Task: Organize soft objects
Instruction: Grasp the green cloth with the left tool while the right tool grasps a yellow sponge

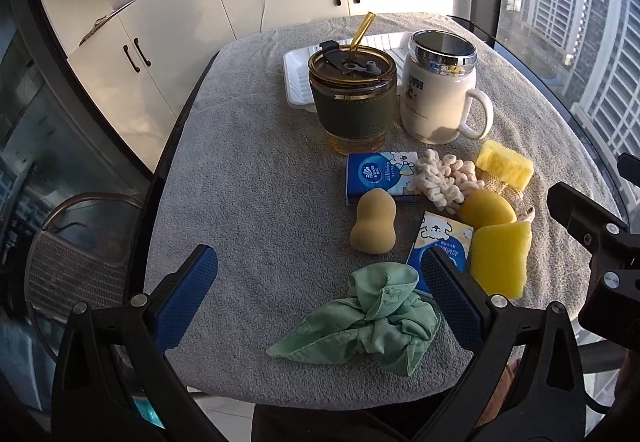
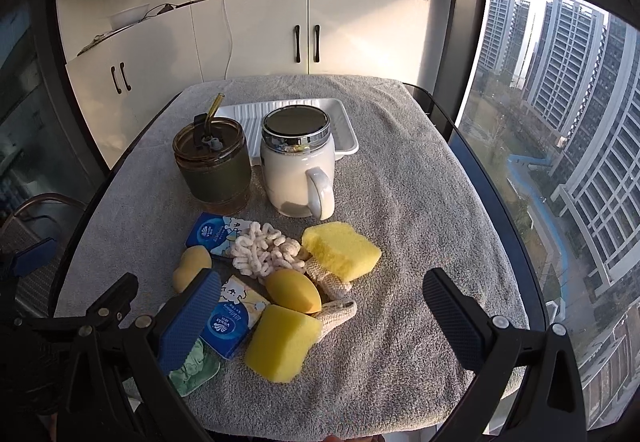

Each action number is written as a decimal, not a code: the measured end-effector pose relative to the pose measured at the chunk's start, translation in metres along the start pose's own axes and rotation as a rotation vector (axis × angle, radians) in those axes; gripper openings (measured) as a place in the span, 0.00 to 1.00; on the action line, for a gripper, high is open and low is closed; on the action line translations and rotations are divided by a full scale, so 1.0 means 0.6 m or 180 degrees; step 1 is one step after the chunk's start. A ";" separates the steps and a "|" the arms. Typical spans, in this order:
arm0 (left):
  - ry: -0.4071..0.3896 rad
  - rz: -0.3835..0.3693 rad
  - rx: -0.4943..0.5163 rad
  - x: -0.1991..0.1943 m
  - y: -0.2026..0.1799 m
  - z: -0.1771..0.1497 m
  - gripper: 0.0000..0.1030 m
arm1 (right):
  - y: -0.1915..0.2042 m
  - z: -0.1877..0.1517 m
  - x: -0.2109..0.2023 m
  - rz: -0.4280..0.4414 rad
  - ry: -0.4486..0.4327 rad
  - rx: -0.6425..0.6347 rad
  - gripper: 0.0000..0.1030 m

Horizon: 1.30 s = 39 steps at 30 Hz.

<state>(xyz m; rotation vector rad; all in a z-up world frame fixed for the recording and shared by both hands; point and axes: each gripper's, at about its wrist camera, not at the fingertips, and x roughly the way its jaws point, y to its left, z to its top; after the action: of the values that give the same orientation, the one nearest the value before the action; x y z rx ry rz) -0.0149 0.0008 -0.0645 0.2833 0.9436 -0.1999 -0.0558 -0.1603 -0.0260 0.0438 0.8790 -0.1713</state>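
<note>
Your left wrist camera looks down from the table's [image 1: 248, 178] near-left edge, close above the green cloth [image 1: 360, 318]; your right one sits further right, slightly higher. Both face the cabinets and share the white mug [image 1: 436, 98] [image 2: 296, 174]

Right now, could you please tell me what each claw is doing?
Left claw: open, holding nothing, above the green cloth.
Right claw: open, holding nothing.
</note>
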 end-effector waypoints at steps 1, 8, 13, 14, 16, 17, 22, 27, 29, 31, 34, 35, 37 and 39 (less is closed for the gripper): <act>0.0073 -0.0043 0.0026 0.009 -0.003 -0.007 1.00 | 0.002 -0.009 0.005 0.0020 0.0019 -0.0048 1.00; 0.0339 -0.0379 0.0000 0.059 -0.008 -0.050 1.00 | -0.002 -0.051 0.036 0.0149 0.0218 -0.0106 1.00; 0.0449 -0.0480 -0.0060 0.082 -0.007 -0.068 1.00 | -0.005 -0.071 0.060 0.0243 0.0330 -0.0081 1.00; 0.0458 -0.0503 -0.0087 0.086 -0.007 -0.071 1.00 | -0.004 -0.074 0.065 0.0257 0.0342 -0.0078 1.00; 0.0467 -0.0560 -0.0120 0.093 -0.007 -0.076 1.00 | -0.005 -0.077 0.075 0.0319 0.0396 -0.0036 0.95; 0.0462 -0.0585 -0.0124 0.097 -0.007 -0.077 1.00 | -0.005 -0.079 0.080 0.0368 0.0426 -0.0002 0.91; 0.0485 -0.0741 -0.0163 0.109 -0.009 -0.087 1.00 | -0.009 -0.086 0.106 0.0679 0.0655 0.0181 0.84; 0.0463 -0.0904 -0.0166 0.126 -0.014 -0.090 0.95 | -0.005 -0.093 0.126 0.0753 0.0753 0.0231 0.66; 0.0389 -0.0932 -0.0082 0.118 -0.024 -0.093 0.86 | 0.000 -0.095 0.139 0.0808 0.0855 0.0223 0.51; 0.0340 -0.1042 -0.0017 0.111 -0.031 -0.093 0.62 | 0.003 -0.098 0.146 0.0947 0.0911 0.0251 0.41; 0.0314 -0.1122 0.0029 0.103 -0.042 -0.095 0.48 | 0.008 -0.099 0.145 0.1056 0.0877 0.0265 0.33; 0.0302 -0.1113 0.0041 0.101 -0.043 -0.096 0.47 | 0.010 -0.098 0.143 0.1055 0.0865 0.0253 0.32; 0.0296 -0.1136 0.0018 0.098 -0.043 -0.098 0.44 | 0.013 -0.099 0.138 0.1052 0.0818 0.0221 0.31; 0.0285 -0.1146 -0.0012 0.092 -0.040 -0.098 0.43 | 0.013 -0.097 0.127 0.1045 0.0743 0.0180 0.30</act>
<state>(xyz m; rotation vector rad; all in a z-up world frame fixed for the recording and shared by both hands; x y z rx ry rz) -0.0354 -0.0052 -0.1459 0.1171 1.0799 -0.5189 -0.0512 -0.1564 -0.1217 0.2636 1.0861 0.1186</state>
